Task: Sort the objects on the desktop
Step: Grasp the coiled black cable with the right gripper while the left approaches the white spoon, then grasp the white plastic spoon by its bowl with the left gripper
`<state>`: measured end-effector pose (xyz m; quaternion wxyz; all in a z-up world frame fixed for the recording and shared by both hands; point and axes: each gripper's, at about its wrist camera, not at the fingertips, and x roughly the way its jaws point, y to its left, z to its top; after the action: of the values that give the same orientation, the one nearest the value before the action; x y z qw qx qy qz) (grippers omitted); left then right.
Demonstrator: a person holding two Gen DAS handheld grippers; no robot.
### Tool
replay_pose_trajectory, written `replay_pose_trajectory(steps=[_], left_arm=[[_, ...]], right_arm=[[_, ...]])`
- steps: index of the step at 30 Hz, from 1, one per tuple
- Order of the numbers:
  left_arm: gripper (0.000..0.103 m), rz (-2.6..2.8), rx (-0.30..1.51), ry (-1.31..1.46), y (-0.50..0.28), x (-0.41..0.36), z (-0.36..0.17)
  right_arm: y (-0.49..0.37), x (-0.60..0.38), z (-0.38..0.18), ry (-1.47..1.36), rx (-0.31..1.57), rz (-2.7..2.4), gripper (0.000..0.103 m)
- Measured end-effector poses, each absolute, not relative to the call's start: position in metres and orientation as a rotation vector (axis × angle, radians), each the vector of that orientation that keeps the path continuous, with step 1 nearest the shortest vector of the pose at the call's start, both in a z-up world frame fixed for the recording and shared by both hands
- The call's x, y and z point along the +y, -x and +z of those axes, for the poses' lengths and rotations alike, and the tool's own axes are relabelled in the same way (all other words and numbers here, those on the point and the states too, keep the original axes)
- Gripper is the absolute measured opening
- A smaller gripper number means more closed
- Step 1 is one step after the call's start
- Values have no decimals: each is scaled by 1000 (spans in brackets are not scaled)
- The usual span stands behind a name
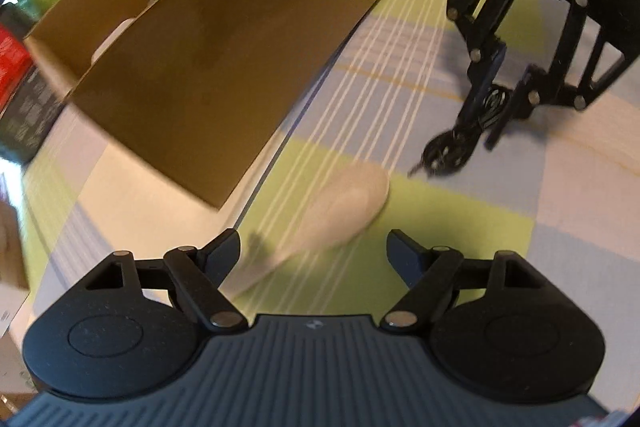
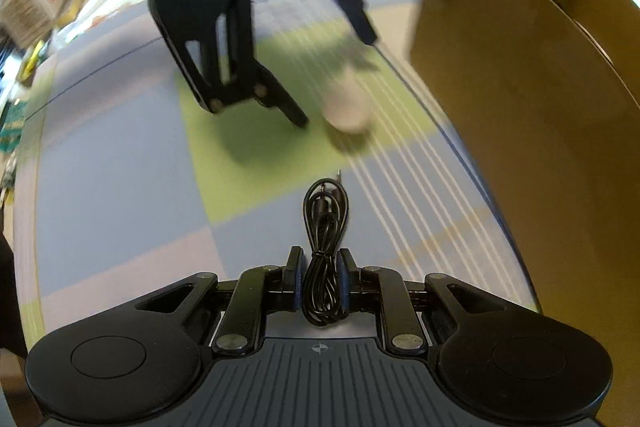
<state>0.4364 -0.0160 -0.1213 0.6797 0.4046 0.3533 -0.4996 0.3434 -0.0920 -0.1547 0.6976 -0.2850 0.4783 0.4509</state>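
— Checked cloth (image 1: 460, 203) in green, lilac and cream covers the table. What does each claw have?

— My right gripper (image 2: 319, 277) is clamped on a bundled black audio cable (image 2: 323, 251), its loop and plug sticking out ahead. My left gripper (image 1: 313, 253) is spread wide and empty, hovering over a pale oblong object (image 1: 336, 211), too blurred to name.

— And the cardboard box (image 1: 224, 59)?

— Beside both, to my left claw's left; its inside is mostly hidden, and the shelves behind are smeared.
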Motion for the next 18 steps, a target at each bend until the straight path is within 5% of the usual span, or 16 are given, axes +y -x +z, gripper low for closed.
replay_pose_trajectory(steps=[6, 14, 18], left_arm=[[65, -1175, 834, -890, -442, -29, -120], [11, -1136, 961, -833, -440, -45, -115], [8, -1055, 1010, -816, -417, -56, -112]], right_arm=[[-343, -123, -150, 524, 1091, 919, 14], [-324, -125, -145, 373, 1092, 779, 14], [-310, -128, -141, 321, 1096, 683, 13]])
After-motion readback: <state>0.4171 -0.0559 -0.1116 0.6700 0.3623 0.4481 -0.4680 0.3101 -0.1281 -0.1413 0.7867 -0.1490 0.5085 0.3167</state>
